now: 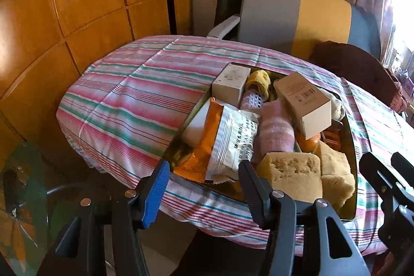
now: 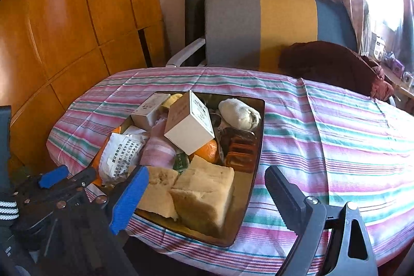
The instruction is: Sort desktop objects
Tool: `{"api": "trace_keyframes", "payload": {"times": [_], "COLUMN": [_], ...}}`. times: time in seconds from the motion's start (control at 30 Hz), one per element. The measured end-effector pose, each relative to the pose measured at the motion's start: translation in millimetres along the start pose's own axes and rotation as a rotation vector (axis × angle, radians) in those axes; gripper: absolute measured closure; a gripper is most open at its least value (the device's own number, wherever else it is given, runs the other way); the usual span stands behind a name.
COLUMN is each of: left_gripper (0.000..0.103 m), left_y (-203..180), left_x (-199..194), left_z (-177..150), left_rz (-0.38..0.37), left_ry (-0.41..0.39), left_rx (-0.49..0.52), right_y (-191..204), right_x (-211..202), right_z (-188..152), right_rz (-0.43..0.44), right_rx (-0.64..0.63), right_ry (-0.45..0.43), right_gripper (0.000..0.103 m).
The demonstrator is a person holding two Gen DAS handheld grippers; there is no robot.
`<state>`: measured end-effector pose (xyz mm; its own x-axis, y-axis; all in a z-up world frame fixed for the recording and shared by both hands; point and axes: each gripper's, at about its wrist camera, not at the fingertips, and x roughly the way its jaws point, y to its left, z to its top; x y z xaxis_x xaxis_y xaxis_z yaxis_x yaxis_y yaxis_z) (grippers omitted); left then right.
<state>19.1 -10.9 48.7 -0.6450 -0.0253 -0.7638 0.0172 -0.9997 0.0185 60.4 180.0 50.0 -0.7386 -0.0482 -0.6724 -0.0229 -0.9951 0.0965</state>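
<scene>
On the striped cloth, a tray (image 2: 254,172) holds sponges (image 2: 204,195), boxes (image 2: 190,122), a packet (image 2: 121,157); both tools (image 2: 204,194) released.

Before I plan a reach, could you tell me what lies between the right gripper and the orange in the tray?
Two pale sponge blocks lie between the right gripper and the orange; the right wrist view shows this best.

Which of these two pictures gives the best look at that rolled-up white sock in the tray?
The right wrist view: the white sock lies whole and unobstructed at the tray's far corner. In the left wrist view only a sliver of the sock peeks out from behind the tilted cardboard box.
</scene>
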Motion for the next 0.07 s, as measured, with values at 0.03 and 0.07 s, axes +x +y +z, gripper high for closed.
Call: {"api": "trace_keyframes", "payload": {"times": [0.03,0.07], "left_gripper": [0.047,0.047], "left_y": [0.7,1.0], "left_x": [-0.9,-1.5], "left_z": [0.2,0.4], "left_rz": [-0.002,-0.006], "left_ry": [-0.006,-0.009], "left_rx": [-0.004,-0.006], "right_y": [-0.7,-1.0], "right_x": [0.4,0.7], "right_z": [-0.4,-0.7], "right_rz": [0.0,0.001], "right_rx": [0.002,0.005], "right_ry": [0.001,0.001], "right_gripper": [0.011,0.011]}}
